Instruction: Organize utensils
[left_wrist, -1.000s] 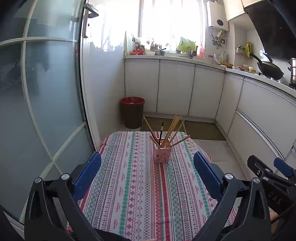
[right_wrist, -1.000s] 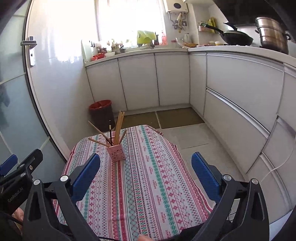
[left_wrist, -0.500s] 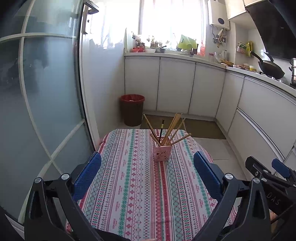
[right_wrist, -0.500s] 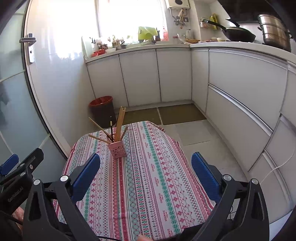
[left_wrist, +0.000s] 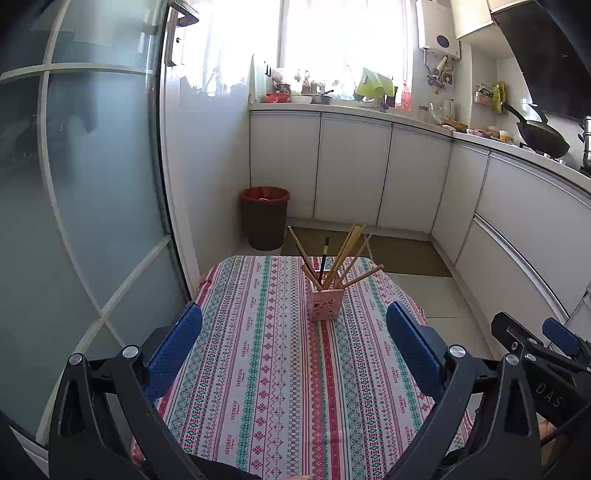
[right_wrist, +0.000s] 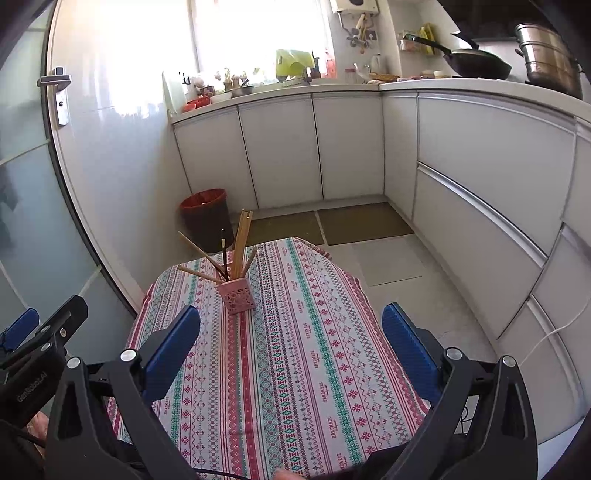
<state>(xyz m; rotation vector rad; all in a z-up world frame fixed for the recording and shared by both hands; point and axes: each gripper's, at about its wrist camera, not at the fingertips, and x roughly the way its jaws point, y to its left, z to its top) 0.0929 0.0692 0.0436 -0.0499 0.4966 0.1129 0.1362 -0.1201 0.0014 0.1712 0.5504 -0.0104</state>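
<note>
A pink perforated holder (left_wrist: 325, 303) (right_wrist: 236, 298) stands toward the far end of a table with a striped patterned cloth (left_wrist: 280, 376) (right_wrist: 295, 354). Several wooden chopsticks (left_wrist: 345, 251) (right_wrist: 242, 240) and one dark stick (left_wrist: 324, 254) (right_wrist: 224, 253) lean out of it. My left gripper (left_wrist: 295, 347) hangs open above the near half of the table, well short of the holder, with nothing between its blue pads. My right gripper (right_wrist: 291, 347) is open too, empty, at the same distance. Each gripper shows at the edge of the other's view.
A frosted glass door (left_wrist: 74, 206) runs along the left of the table. White kitchen cabinets (left_wrist: 354, 173) (right_wrist: 480, 177) line the back and right. A red-lined bin (left_wrist: 265, 218) (right_wrist: 205, 216) stands on the floor beyond the table. Floor mats (right_wrist: 365, 223) lie further back.
Both views have lifted and pulled back slightly, so the holder sits a little farther away. Both grippers stay open and empty; the chopsticks have not moved.
</note>
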